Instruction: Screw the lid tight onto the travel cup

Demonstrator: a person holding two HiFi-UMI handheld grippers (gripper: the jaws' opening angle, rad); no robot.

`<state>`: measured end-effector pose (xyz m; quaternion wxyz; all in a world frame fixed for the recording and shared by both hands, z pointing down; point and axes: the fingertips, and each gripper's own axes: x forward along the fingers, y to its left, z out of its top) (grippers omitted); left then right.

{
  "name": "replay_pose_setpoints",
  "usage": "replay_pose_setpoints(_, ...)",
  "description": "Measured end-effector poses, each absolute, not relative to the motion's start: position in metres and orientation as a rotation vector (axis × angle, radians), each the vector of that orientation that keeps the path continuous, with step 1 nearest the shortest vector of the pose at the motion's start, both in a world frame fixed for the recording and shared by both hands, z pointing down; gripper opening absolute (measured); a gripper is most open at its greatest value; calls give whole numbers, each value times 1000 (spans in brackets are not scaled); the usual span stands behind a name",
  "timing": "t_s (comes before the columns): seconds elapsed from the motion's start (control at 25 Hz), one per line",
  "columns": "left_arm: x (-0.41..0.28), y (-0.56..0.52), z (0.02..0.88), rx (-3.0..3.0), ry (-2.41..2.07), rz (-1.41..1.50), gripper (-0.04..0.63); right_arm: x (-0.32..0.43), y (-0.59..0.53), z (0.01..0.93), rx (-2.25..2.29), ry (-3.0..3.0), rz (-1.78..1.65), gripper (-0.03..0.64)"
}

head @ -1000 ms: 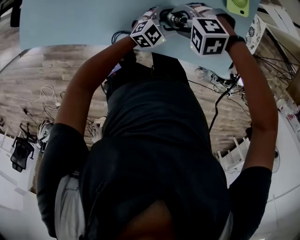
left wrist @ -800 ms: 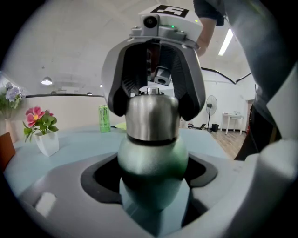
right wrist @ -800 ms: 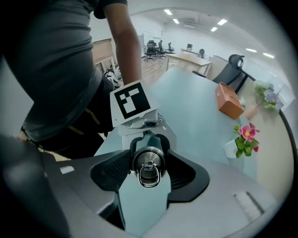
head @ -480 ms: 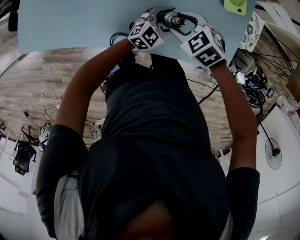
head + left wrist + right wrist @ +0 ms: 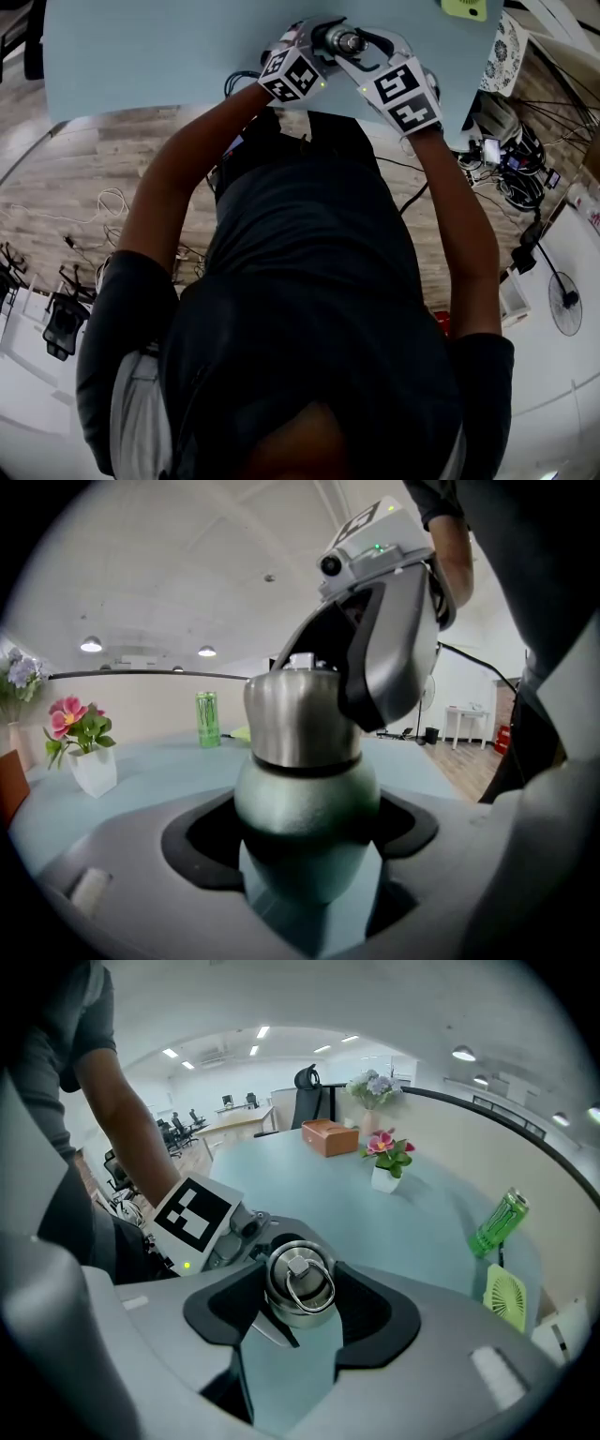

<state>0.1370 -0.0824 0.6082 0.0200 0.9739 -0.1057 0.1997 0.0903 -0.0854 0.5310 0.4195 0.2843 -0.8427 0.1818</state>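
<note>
The travel cup stands upright over the pale blue table's near edge, held between both grippers. In the left gripper view its green body (image 5: 305, 808) fills the gap between the jaws of my left gripper (image 5: 305, 841), which is shut on it. The steel lid (image 5: 302, 719) sits on top. My right gripper (image 5: 298, 1302) comes from above and is shut on the lid (image 5: 298, 1283), whose ring handle faces the camera. In the head view the cup top (image 5: 345, 40) shows between the left gripper (image 5: 317, 45) and the right gripper (image 5: 367, 52).
The pale blue table (image 5: 141, 47) carries a green can (image 5: 497, 1222), a white pot of pink flowers (image 5: 386, 1164), a brown box (image 5: 330, 1136) and a yellow-green fan (image 5: 506, 1299). Cables lie on the wooden floor (image 5: 84, 202) under the table edge.
The right gripper has turned about the lid, its marker cube swinging down and toward the person, and the right forearm has moved inward. The left gripper has held almost still.
</note>
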Motion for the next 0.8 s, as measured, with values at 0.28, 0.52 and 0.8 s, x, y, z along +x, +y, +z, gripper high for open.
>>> replay_pose_setpoints(0.28, 134, -79, 608, 3014, -284, 691, 428, 88, -86, 530, 734, -2135, 457, 230)
replay_pose_setpoints(0.52, 108, -79, 594, 3061, -251, 742, 428, 87, -86, 529, 746, -2135, 459, 232)
replay_pose_setpoints(0.8, 65, -88, 558, 3119, -293, 741, 428, 90, -86, 522, 800, -2119, 464, 232)
